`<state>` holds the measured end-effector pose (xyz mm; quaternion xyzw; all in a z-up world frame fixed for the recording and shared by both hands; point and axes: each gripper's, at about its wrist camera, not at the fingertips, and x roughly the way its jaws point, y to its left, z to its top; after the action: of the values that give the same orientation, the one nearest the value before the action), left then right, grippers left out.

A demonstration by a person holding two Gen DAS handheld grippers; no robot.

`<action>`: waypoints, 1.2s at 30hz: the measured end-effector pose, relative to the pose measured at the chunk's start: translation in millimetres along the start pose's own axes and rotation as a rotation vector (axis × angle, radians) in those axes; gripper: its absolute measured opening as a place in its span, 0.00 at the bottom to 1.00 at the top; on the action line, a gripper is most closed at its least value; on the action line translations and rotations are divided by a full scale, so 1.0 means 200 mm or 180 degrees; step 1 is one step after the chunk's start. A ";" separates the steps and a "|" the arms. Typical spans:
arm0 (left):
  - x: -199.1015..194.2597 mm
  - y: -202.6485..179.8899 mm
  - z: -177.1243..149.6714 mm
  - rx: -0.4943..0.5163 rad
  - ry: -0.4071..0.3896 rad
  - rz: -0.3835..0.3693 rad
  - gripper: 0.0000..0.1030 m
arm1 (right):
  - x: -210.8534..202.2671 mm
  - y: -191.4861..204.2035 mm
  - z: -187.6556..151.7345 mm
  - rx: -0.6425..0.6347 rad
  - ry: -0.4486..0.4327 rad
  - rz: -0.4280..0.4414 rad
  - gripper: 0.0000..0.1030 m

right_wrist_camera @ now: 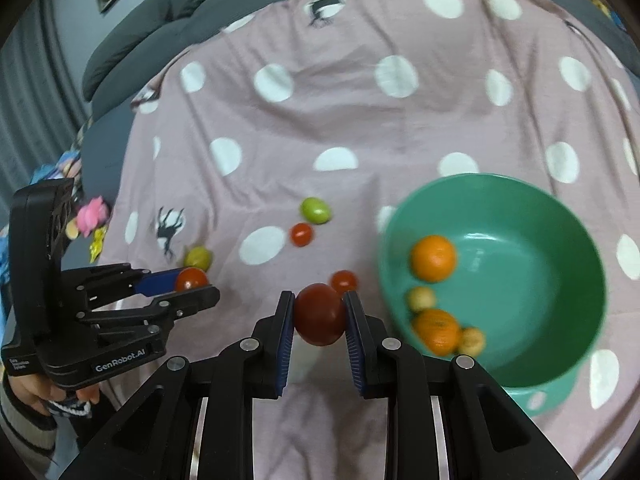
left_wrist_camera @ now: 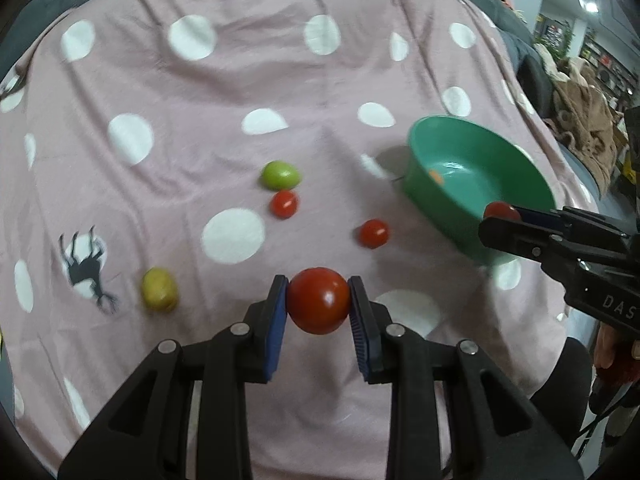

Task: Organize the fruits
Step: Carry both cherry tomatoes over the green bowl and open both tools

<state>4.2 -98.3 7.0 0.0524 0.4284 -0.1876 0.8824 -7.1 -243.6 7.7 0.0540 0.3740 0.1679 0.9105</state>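
Note:
My left gripper point(left_wrist_camera: 319, 304) is shut on a red tomato point(left_wrist_camera: 319, 306) above the pink dotted cloth point(left_wrist_camera: 200, 92); it also shows in the right wrist view point(right_wrist_camera: 192, 282). My right gripper point(right_wrist_camera: 320, 314) is shut on a dark red tomato point(right_wrist_camera: 320, 314), left of the green bowl point(right_wrist_camera: 540, 216), and shows by the bowl's rim in the left wrist view point(left_wrist_camera: 500, 218). The bowl point(left_wrist_camera: 516, 152) holds two oranges point(right_wrist_camera: 433, 258) and two small yellow fruits point(right_wrist_camera: 421, 299). On the cloth lie a green fruit point(left_wrist_camera: 280, 175), two small red tomatoes point(left_wrist_camera: 284, 204) point(left_wrist_camera: 373, 233) and a yellow-green fruit point(left_wrist_camera: 159, 289).
The cloth covers a grey sofa point(right_wrist_camera: 132, 20). Small colourful toys point(right_wrist_camera: 92, 216) lie at the cloth's left edge. A brown blanket point(left_wrist_camera: 584, 120) and shelves are at the far right.

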 end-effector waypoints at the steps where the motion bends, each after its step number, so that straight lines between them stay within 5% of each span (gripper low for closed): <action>1: 0.01 -0.01 0.01 0.0029 -0.0004 -0.0018 0.28 | -0.02 -0.04 0.00 0.0055 -0.0030 -0.0040 0.26; 17: 0.30 -0.53 0.35 0.0579 -0.0113 -0.0615 0.29 | -0.15 -0.45 -0.07 0.0600 -0.0221 -0.0465 0.26; 30: 0.47 -0.60 0.36 0.0662 0.0121 -0.0492 0.29 | -0.12 -0.57 -0.09 0.0807 -0.0211 -0.0481 0.26; 33: 0.48 -0.61 0.35 0.0651 0.0121 -0.0503 0.39 | -0.12 -0.58 -0.10 0.0847 -0.0186 -0.0484 0.26; 36: 0.45 -0.62 0.35 0.0678 0.0043 -0.0527 0.62 | -0.12 -0.59 -0.10 0.0870 -0.0175 -0.0472 0.31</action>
<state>59.3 -257.1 -10.0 0.1116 0.4148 -0.3038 0.8504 -6.0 -362.2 -17.0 0.1542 0.3713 0.0462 0.9145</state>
